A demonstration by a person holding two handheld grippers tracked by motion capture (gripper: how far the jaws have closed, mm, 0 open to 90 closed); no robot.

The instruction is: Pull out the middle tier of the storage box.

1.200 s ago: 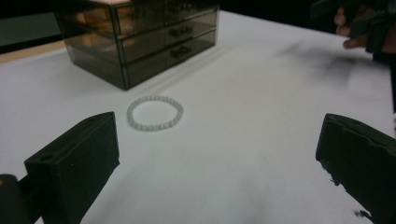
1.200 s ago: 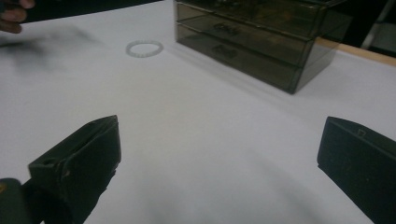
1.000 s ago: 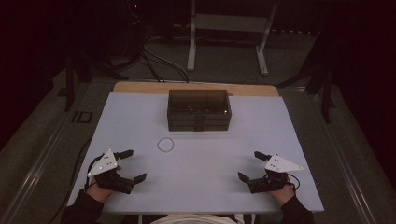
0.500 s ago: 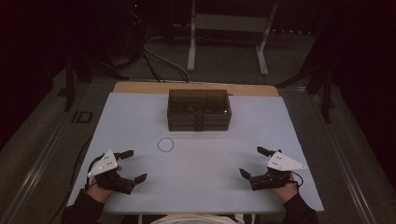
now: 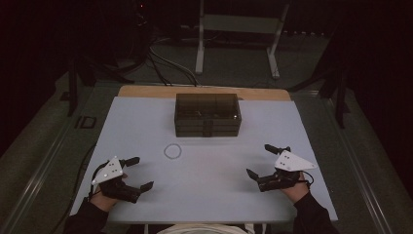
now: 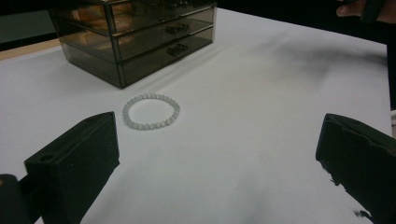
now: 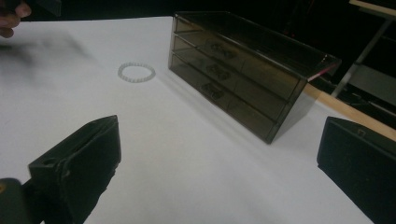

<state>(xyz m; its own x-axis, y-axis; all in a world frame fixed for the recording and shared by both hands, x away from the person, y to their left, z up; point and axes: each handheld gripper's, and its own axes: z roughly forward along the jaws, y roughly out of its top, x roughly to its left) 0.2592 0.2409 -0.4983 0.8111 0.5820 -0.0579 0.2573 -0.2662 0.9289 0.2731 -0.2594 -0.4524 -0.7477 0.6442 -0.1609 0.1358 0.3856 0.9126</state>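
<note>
A pale beaded bracelet (image 5: 165, 151) lies flat on the white table (image 5: 214, 195), left of centre, in front of a smoky transparent box with three shut drawers (image 5: 208, 115). My left gripper (image 5: 140, 172) rests near the front left corner, open and empty. In the left gripper view the bracelet (image 6: 150, 126) lies ahead between the wide-apart jaws of the left gripper (image 6: 217, 140), with the drawer box (image 6: 140, 42) beyond. My right gripper (image 5: 258, 159) stands open and empty at the front right. From the right gripper (image 7: 219, 140), the drawer box (image 7: 238, 74) and bracelet (image 7: 120, 72) lie ahead.
A wooden strip (image 5: 146, 91) runs along the table's far edge behind the box. Past the table are a dark floor, cables (image 5: 165, 63) and a metal stand (image 5: 238, 29). The other hand (image 6: 359, 7) shows at a corner of each gripper view.
My right gripper has drifted slightly forward on the table. The left gripper, the bracelet and the drawer box have stayed put.
</note>
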